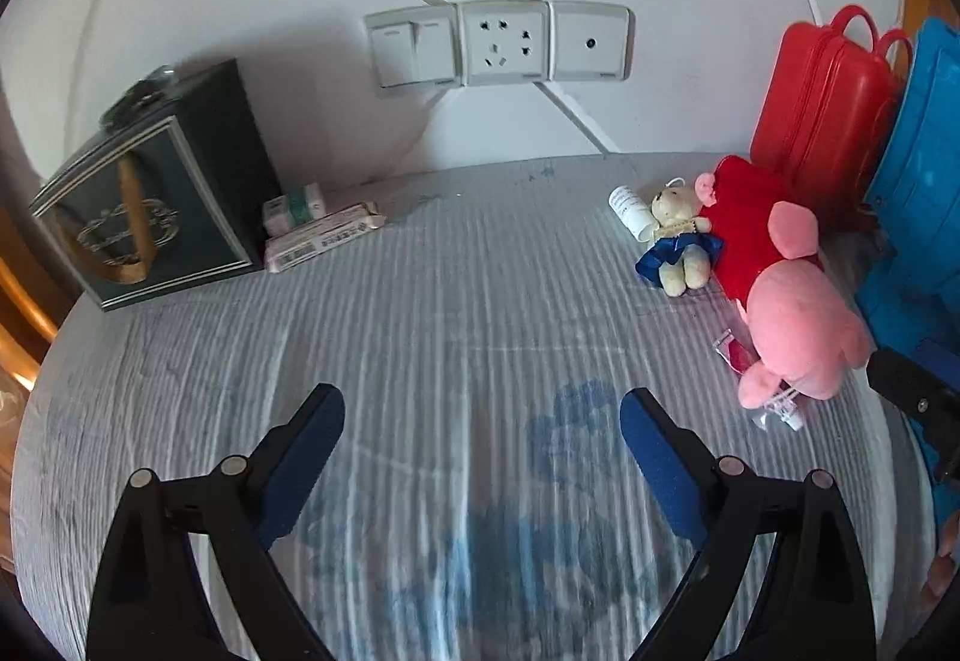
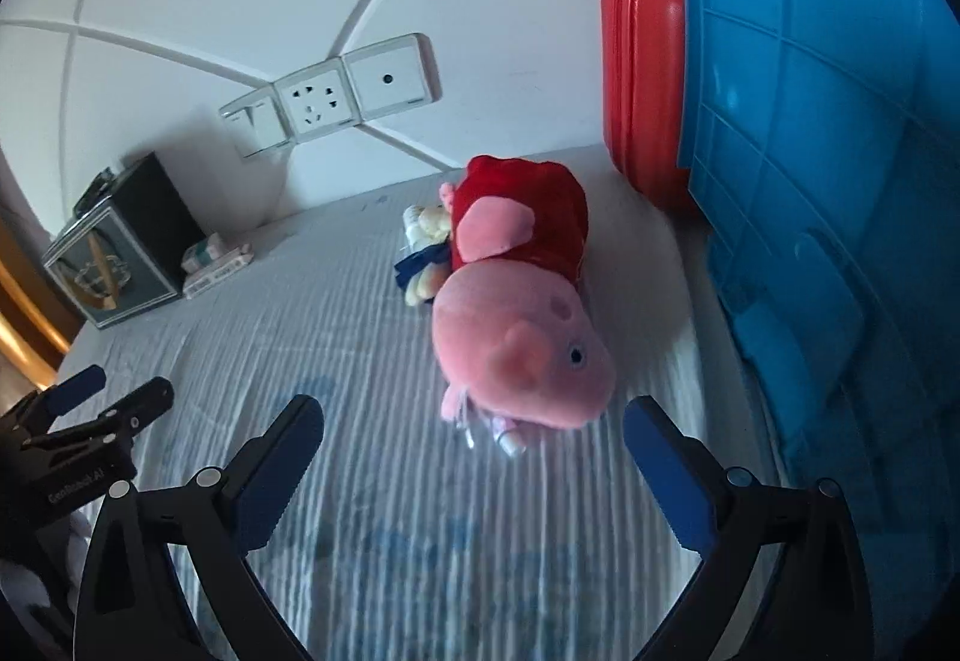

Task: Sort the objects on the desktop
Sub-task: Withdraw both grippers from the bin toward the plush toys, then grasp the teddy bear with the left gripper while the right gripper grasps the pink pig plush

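Two grippers, both spread wide and holding nothing: left gripper (image 1: 483, 424) over bare striped cloth (image 1: 420, 301) | right gripper (image 2: 474, 433) just short of pink pig plush (image 2: 522, 349) | small teddy bear (image 1: 681, 235) touching the pig's red dress | red case (image 1: 822, 115), blue crate (image 2: 810, 121) behind | dark box (image 1: 150, 193) far left.

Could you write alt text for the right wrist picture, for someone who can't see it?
An open hand-held gripper points at a pink plush pig in a red dress, lying on a striped grey cloth. A blue plastic bin and red case stand at right.
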### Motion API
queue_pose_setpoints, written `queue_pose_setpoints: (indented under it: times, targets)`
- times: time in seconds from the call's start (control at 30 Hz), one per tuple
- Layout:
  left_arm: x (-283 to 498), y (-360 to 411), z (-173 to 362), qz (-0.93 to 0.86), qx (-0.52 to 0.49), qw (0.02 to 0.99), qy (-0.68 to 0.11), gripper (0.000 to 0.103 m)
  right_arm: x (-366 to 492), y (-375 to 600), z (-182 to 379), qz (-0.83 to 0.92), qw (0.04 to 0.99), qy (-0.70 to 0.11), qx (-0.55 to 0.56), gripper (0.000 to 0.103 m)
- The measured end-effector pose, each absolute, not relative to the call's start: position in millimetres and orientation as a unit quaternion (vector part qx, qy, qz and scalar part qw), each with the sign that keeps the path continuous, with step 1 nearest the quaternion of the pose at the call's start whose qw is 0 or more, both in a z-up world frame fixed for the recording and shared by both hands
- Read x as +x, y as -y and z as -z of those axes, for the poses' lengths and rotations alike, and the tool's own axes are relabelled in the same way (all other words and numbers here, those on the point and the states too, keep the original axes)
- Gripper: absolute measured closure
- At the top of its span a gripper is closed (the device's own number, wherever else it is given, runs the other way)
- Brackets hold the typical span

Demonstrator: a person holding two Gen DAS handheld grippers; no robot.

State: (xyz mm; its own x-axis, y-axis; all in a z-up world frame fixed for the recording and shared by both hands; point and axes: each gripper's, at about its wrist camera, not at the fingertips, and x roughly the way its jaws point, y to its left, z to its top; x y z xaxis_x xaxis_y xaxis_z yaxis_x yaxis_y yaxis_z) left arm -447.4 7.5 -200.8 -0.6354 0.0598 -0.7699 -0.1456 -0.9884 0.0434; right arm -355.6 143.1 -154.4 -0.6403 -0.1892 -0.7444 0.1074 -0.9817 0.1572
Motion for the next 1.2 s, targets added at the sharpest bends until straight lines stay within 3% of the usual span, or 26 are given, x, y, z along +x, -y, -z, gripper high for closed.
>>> queue_pose_setpoints:
  times: [0.3,0.57,0.63,0.73,0.87,0.97,1.0,1.2]
  targets:
    - [-542.4,-104.5,247.5,-0.893,-0.410,0.152,-0.104,0.009,-432.0,-154.7,214.3,0.894,0.064,0.060,0.439,0.000]
    - [-590.9,-140.1,269.9,-0.876,-0.435,0.202,-0.058,0.009,-426.6,-176.1,214.9,0.895,0.048,0.082,0.436,0.000]
    - [-600.1,-146.0,276.2,-0.866,-0.447,0.220,-0.044,0.014,-426.0,-178.1,215.0,0.897,0.048,0.080,0.431,0.000]
    - [-600.8,-148.7,275.2,-0.859,-0.451,0.240,-0.033,0.035,-428.0,-177.3,213.9,0.901,0.039,0.070,0.426,0.000]
    - [-592.4,-146.8,270.1,-0.845,-0.461,0.268,-0.014,0.078,-438.5,-172.1,219.9,0.898,0.043,0.060,0.433,0.000]
    - [-582.1,-144.2,265.8,-0.853,-0.456,0.253,-0.035,0.084,-441.9,-170.5,225.2,0.897,0.039,0.061,0.436,0.006]
    - [-579.4,-142.3,265.8,-0.853,-0.456,0.251,-0.037,0.085,-442.0,-170.6,226.6,0.895,0.044,0.068,0.438,0.015]
    - [-547.6,-120.2,252.3,-0.874,-0.435,0.210,-0.057,0.089,-437.0,-163.5,226.3,0.901,0.041,0.049,0.430,0.026]
